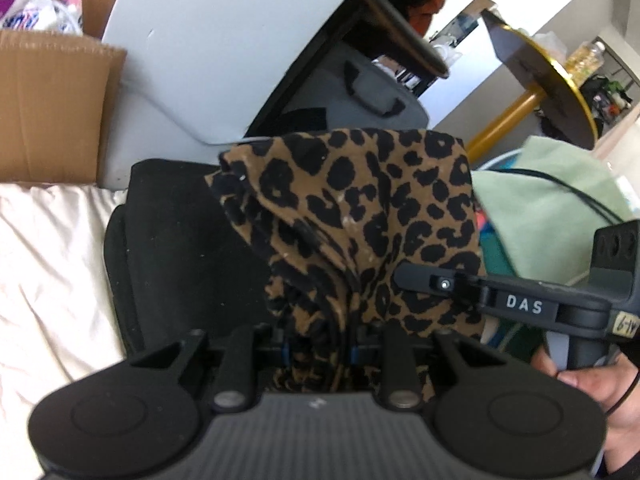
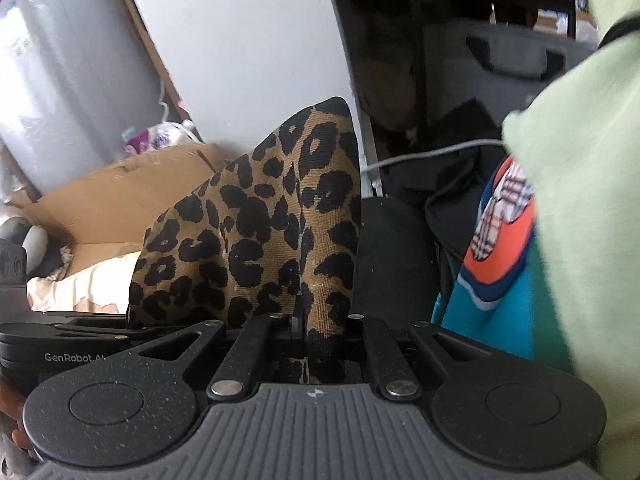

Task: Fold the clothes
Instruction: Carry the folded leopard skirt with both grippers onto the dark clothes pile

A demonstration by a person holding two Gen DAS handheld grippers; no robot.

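Observation:
A leopard-print garment (image 1: 360, 216) fills the middle of the left wrist view and bunches up between the jaws of my left gripper (image 1: 320, 350), which is shut on it. The same garment (image 2: 264, 232) stands up in a peak in the right wrist view, where my right gripper (image 2: 316, 340) is shut on another part of it. The right gripper also shows in the left wrist view (image 1: 500, 300), close at the right, touching the cloth. Both hold the garment lifted above a black cushion (image 1: 180, 248).
A pale sheet (image 1: 52, 264) lies at the left, with a cardboard box (image 1: 52, 108) behind it. A light green garment (image 1: 552, 200) and a blue and orange one (image 2: 492, 264) lie at the right. A white panel (image 1: 224, 40) and a gold-rimmed table (image 1: 552, 92) stand behind.

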